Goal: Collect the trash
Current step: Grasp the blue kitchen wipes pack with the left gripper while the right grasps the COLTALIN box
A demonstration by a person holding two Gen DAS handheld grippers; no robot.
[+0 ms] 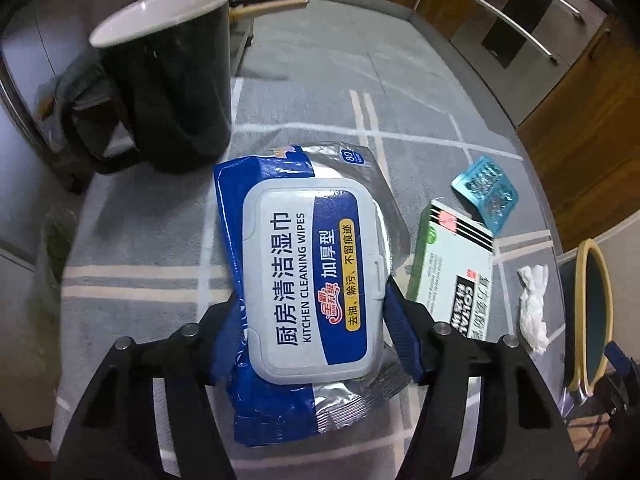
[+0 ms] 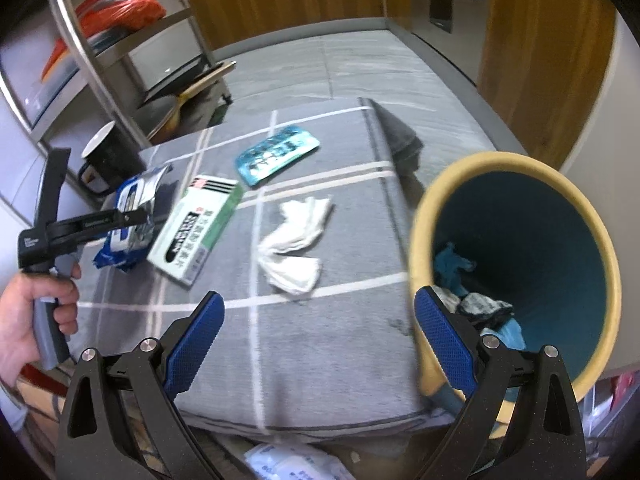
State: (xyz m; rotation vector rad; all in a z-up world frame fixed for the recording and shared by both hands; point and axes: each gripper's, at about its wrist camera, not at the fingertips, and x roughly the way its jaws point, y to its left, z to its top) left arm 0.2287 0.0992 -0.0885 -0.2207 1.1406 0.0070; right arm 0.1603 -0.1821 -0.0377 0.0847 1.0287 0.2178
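A blue pack of kitchen wipes (image 1: 312, 280) with a white lid lies on the grey checked tablecloth (image 1: 140, 248). My left gripper (image 1: 310, 308) is shut on it, one blue pad against each long side. In the right wrist view a hand holds that gripper (image 2: 120, 216) at the pack (image 2: 132, 208). A green-and-white box (image 2: 200, 228), a teal blister pack (image 2: 276, 154) and a crumpled white tissue (image 2: 296, 248) lie to the pack's right. My right gripper (image 2: 320, 336) stands open and empty over the table's near edge, beside a yellow-rimmed blue bin (image 2: 500, 160) holding several scraps.
A black mug (image 1: 172, 80) stands just behind the wipes pack. A metal shelf rack (image 2: 100, 60) with pans rises left of the table. Wooden cabinets (image 2: 540, 60) stand behind and to the right. A white packet (image 2: 288, 464) lies on the floor below the table's edge.
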